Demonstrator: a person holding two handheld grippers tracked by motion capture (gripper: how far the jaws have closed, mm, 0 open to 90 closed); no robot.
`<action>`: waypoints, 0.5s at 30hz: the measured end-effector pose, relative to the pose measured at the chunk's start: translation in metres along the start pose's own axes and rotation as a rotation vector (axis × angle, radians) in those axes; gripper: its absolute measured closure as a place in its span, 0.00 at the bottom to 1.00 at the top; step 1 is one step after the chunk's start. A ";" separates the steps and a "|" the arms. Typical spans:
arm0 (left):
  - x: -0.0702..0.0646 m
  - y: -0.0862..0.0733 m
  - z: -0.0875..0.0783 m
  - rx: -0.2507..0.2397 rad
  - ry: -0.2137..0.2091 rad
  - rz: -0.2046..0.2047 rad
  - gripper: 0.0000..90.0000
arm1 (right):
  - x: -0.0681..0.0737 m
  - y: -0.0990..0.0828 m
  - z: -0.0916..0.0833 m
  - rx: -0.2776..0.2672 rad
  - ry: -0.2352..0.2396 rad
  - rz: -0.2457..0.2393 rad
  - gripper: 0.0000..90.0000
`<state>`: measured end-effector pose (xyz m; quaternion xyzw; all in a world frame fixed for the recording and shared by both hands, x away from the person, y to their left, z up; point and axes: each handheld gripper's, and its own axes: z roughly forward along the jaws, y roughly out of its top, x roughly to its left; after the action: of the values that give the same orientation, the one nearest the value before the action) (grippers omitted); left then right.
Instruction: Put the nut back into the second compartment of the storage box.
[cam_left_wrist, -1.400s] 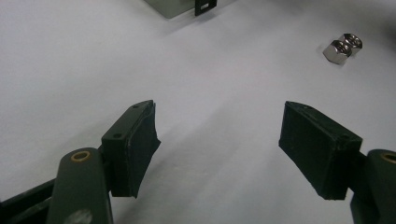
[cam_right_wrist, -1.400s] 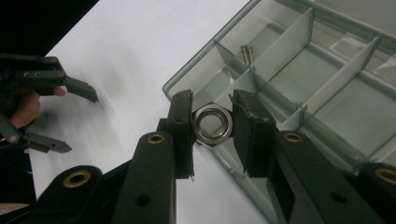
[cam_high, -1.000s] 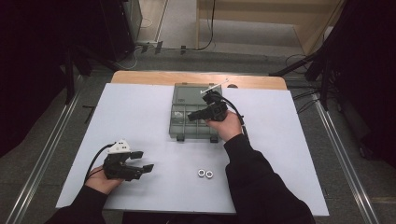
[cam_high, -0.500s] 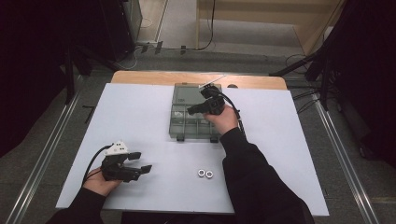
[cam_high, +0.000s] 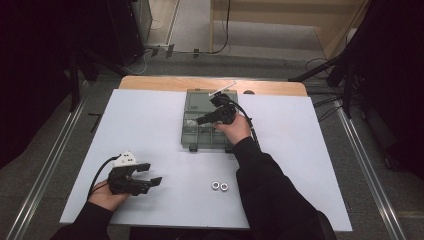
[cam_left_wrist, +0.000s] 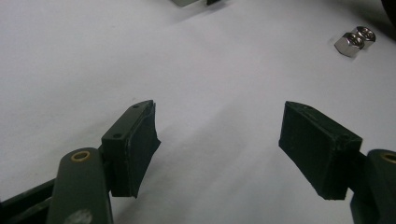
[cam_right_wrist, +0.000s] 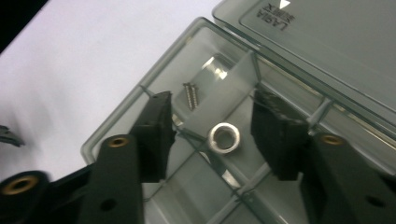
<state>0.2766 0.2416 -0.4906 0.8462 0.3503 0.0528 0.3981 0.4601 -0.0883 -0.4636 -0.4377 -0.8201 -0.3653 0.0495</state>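
A big white sheet (cam_high: 150, 125) covers the table. A strip of brown wood (cam_high: 150, 82) peeks out along its 12 o'clock edge. The floor (cam_high: 195, 30) is grey. Black cables (cam_high: 227, 25) run across it at 12 o'clock. A shiny metal rail (cam_high: 50, 150) lies on the floor at 9 o'clock, and another rail (cam_high: 370, 165) at 3 o'clock. A black stand (cam_high: 345, 75) is at 2 o'clock.

I see black sleeves on both arms. My left gripper (cam_high: 146, 178) is black with a white top. Brass bushings dot its black jaws.
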 end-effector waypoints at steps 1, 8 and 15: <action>0.000 0.000 0.000 0.000 0.002 0.001 0.30 | 0.001 0.000 -0.003 -0.009 0.008 -0.009 0.49; 0.001 0.000 -0.002 -0.002 0.003 -0.004 0.30 | 0.010 -0.008 -0.026 -0.044 0.030 -0.032 0.42; 0.003 0.000 -0.003 -0.001 -0.001 -0.002 0.30 | 0.016 -0.019 -0.044 -0.064 0.035 -0.058 0.42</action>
<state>0.2777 0.2453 -0.4887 0.8457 0.3510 0.0520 0.3987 0.4249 -0.1122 -0.4359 -0.4086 -0.8192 -0.4004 0.0393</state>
